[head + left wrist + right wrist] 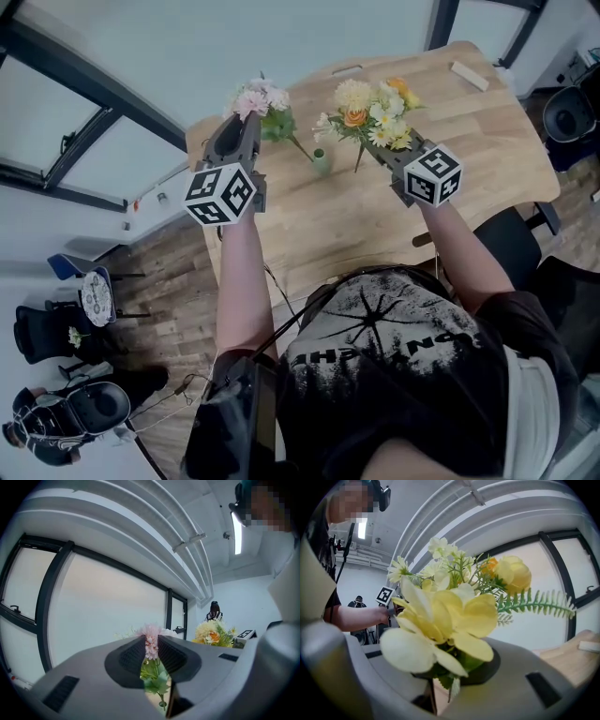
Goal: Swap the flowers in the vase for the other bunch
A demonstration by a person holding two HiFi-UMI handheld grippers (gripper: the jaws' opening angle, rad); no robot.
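- The left gripper (247, 129), at 10 o'clock from the vase, has its jaws clamped on the stems of the pink bunch (261, 99), which is held up off the table (469, 164).
- 1 pink stem slants down toward 4 o'clock and ends close to the vase mouth; whether its tip is clear of the mouth cannot be told.
- The small green vase (322, 162) stands upright on the table between the 2 grippers, with no blooms rising from it, so the removal looks done or nearly done.
- The yellow bunch (375, 112) hangs in the air at 1 o'clock from the vase, its stem pointing down beside it, not in it.
- The right gripper (390, 150) is closed on that bunch's stems.
- Left to do, by this reading: set the pink bunch aside and put the yellow stems in the vase.
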